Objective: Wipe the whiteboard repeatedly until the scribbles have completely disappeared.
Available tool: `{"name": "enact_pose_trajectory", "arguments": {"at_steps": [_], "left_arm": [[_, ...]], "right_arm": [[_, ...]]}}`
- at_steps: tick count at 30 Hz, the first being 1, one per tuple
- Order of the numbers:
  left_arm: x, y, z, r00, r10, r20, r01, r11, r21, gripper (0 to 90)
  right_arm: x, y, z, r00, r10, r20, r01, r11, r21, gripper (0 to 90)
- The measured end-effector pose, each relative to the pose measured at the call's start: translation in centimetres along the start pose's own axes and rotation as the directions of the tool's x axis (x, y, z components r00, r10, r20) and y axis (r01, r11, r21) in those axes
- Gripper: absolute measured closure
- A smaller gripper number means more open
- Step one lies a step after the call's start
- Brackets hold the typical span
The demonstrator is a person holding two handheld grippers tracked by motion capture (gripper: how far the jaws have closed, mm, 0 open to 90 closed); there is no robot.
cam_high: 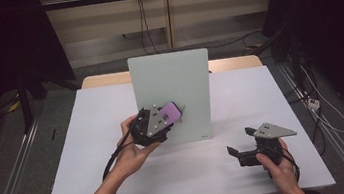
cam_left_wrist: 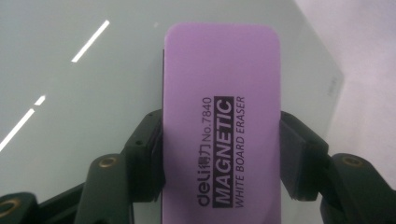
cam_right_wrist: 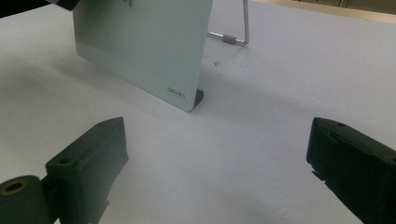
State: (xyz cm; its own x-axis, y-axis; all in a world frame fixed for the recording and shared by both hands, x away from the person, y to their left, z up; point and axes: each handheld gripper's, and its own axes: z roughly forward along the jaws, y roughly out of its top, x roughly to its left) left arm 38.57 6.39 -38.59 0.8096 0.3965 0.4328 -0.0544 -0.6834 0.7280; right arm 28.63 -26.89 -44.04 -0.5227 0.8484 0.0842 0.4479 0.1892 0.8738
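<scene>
The left gripper (cam_high: pixel 163 121) has its 2 fingers (cam_left_wrist: pixel 149 158) clamped on the long sides of a purple magnetic whiteboard eraser (cam_left_wrist: pixel 222 121), pressed against the face of the upright whiteboard (cam_high: pixel 177 76). In the left gripper view the eraser's near end is cut off at the bottom edge; its long axis runs away from the gripper, up the board. On the right, the right gripper (cam_high: pixel 241 147) rests low over the white table (cam_high: pixel 89 138), fingers (cam_right_wrist: pixel 88 163) spread wide around nothing.
</scene>
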Motion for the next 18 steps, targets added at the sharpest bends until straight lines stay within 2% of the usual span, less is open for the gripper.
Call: {"name": "enact_pose_trajectory", "arguments": {"at_steps": [3, 9, 14, 18], "left_arm": [[-0.9, -0.2, 0.6, 0.9994, 0.020, 0.028, -0.021, 0.9995, 0.023, 41.2], [-2.2, -0.7, 1.5, 0.9964, 0.025, 0.081, -0.029, 0.9984, 0.049, 41.2], [-2.4, -0.7, 1.7, 0.9950, 0.029, 0.095, -0.034, 0.9979, 0.056, 41.2], [-1.7, -0.3, 1.4, 0.9954, 0.020, 0.094, -0.025, 0.9983, 0.052, 41.2]], "right_arm": [[0.0, 0.0, 0.0, 1.0000, 0.002, 0.000, -0.002, 1.000, -0.001, 4.8], [0.0, 0.0, -0.1, 1.0000, 0.002, -0.001, -0.002, 1.000, -0.002, 4.9], [0.0, 0.0, -0.1, 1.0000, 0.003, -0.001, -0.003, 1.000, -0.001, 4.9], [0.0, 0.0, 0.0, 1.0000, 0.003, -0.001, -0.003, 1.000, -0.001, 4.9]]}}
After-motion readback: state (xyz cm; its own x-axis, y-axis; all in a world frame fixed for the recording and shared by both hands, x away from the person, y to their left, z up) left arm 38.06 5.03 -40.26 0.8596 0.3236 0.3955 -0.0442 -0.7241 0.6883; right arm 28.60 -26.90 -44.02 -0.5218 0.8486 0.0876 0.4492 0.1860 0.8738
